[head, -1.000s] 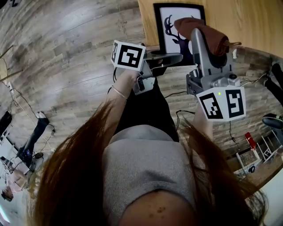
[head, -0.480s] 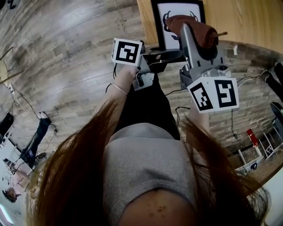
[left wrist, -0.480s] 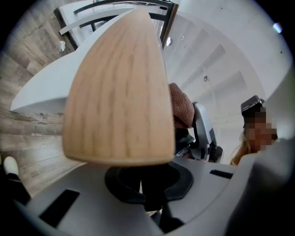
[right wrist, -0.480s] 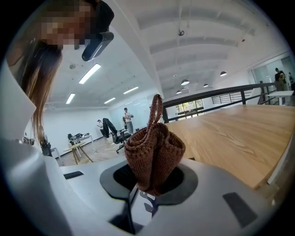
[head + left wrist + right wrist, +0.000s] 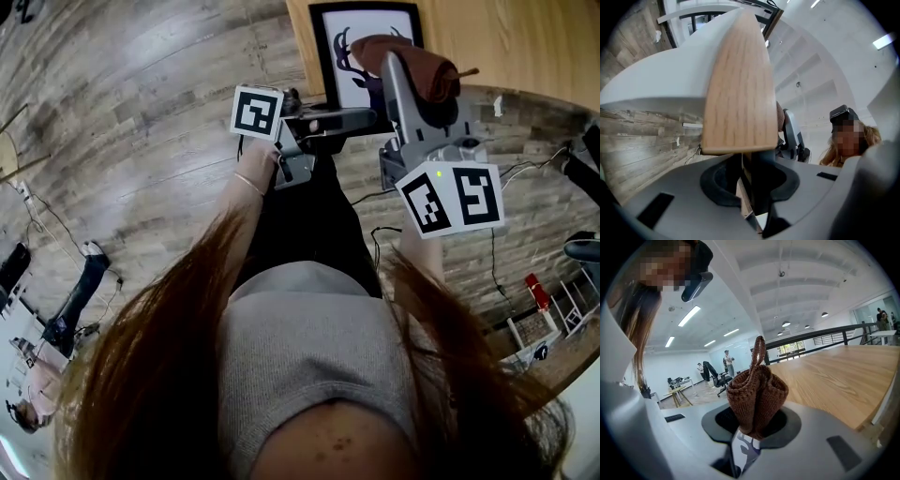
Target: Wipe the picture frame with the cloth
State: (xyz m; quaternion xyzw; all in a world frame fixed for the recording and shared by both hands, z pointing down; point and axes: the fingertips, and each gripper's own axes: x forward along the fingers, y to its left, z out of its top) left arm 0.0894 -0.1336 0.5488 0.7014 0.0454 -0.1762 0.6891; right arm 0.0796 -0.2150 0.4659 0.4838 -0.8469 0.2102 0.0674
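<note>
The picture frame [image 5: 361,28] sits at the near left corner of the wooden surface [image 5: 525,47]. Its lower edge is between the left gripper's [image 5: 367,116] fingers [image 5: 337,120], which have just been opening and stand slightly spread. The right gripper [image 5: 398,66] pinches the bunched brown cloth [image 5: 427,70] over the frame's front.

Light wooden tabletop [image 5: 506,37] is seen at the top of the head view, over a grey plank floor [image 5: 141,112]. Black cables [image 5: 375,242] are strewn across the planks. A red item [image 5: 532,292] is parked near a white rack [image 5: 530,337], lower right. In the right gripper view, a black office chair [image 5: 717,373] and two standing people [image 5: 727,361] are framed far back under lit ceiling strips [image 5: 692,315]. A black railing [image 5: 825,333] is seen beyond the tabletop's far edge.
</note>
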